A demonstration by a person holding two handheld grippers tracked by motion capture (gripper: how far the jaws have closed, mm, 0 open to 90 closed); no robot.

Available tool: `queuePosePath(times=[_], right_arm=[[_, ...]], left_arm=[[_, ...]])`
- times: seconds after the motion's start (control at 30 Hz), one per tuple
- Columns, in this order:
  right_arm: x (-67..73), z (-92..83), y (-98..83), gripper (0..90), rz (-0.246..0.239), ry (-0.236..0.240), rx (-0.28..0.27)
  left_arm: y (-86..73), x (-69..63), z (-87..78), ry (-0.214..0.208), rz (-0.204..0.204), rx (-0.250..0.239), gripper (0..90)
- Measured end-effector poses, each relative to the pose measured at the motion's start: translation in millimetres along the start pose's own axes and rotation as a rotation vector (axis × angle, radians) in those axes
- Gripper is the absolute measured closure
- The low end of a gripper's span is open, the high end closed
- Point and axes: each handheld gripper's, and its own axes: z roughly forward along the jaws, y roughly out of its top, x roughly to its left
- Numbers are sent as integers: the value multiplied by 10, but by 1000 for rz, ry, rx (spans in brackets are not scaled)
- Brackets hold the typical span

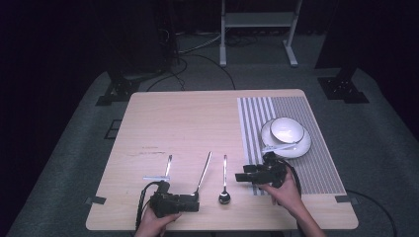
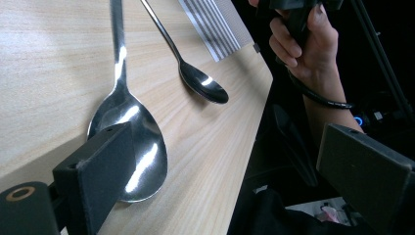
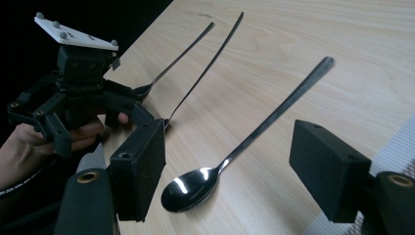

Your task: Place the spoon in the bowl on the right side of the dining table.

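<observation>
Along the near edge of the table (image 1: 163,113) I have three pieces of cutlery laid out in a row, handles pointing away from me. From the high view they read, left to right, as a fork (image 1: 168,165), a large spoon (image 1: 203,174) and a small spoon (image 1: 225,185). They lie near one another but apart, roughly parallel, which I take to be a staging row for setting the place on the striped mat (image 1: 296,148) at the right, where a bowl (image 1: 287,129) already sits on a plate (image 1: 301,145) with a white utensil lying across the plate's front.

My left gripper (image 1: 190,203) sits low at the table edge, and its jaws are spread wide. In the left gripper view one jaw stands just in front of the large spoon's (image 2: 128,142) bowl, the other hangs out past the table edge, so nothing is between them yet. I judge it is lined up on that bowl end because the handle lies flat and offers little to grab.

My right gripper (image 1: 243,176) hovers at the mat's near left corner, jaws also wide apart and holding nothing. In the right gripper view the small spoon (image 3: 195,185) lies between and just beyond the jaws, its bowl nearest me, handle running away. Coming in low along the table seems the sensible way to get a jaw under such thin metal.
</observation>
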Motion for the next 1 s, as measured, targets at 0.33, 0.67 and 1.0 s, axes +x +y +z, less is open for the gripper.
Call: queuePosePath(times=[0.33, 0.67, 1.0], right_arm=[[5, 223, 110, 283, -2, 20, 37], [-18, 382, 168, 283, 3, 26, 60], [-60, 506, 247, 284, 17, 31, 69]], left_arm=[[-2, 2, 2, -1, 4, 3, 60], [1, 5, -6, -5, -1, -4, 61], [-1, 16, -10, -7, -2, -1, 61]])
